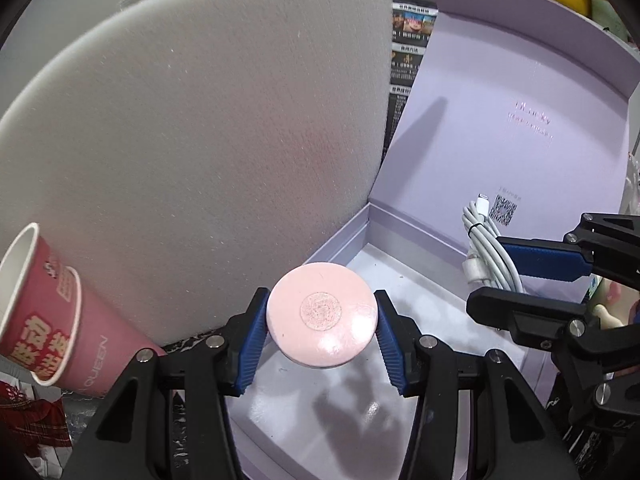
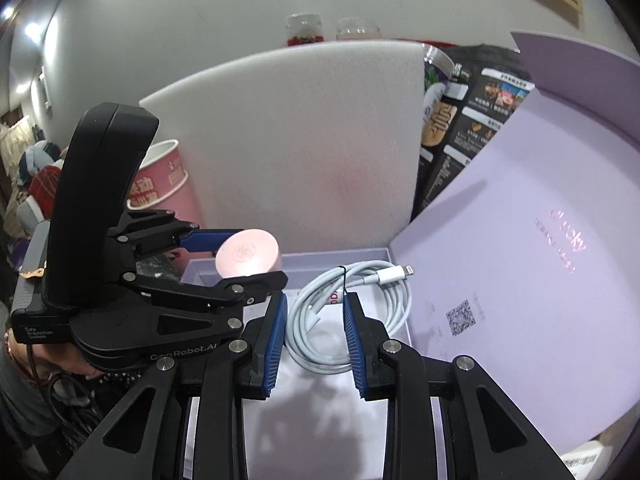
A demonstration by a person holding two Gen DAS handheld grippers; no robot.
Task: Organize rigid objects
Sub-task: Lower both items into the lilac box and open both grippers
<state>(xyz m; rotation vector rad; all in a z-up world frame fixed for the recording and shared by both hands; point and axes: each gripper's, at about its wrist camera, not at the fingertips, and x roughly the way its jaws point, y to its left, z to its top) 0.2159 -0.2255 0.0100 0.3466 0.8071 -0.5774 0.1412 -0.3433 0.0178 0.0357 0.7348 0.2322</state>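
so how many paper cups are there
2: pink-red printed paper cups, nested, outer cup holding inner cup, tilted left of the white foam board. More may be hidden behind it.

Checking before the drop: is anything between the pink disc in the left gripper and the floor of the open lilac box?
Nothing visible: the pink disc hangs above bare floor of the lilac box.

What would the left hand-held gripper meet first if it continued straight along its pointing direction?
Probably the floor of the open lilac box. The left hand-held gripper, holding the pink disc, points down into it; nothing else seems to be between, though depth is unclear.
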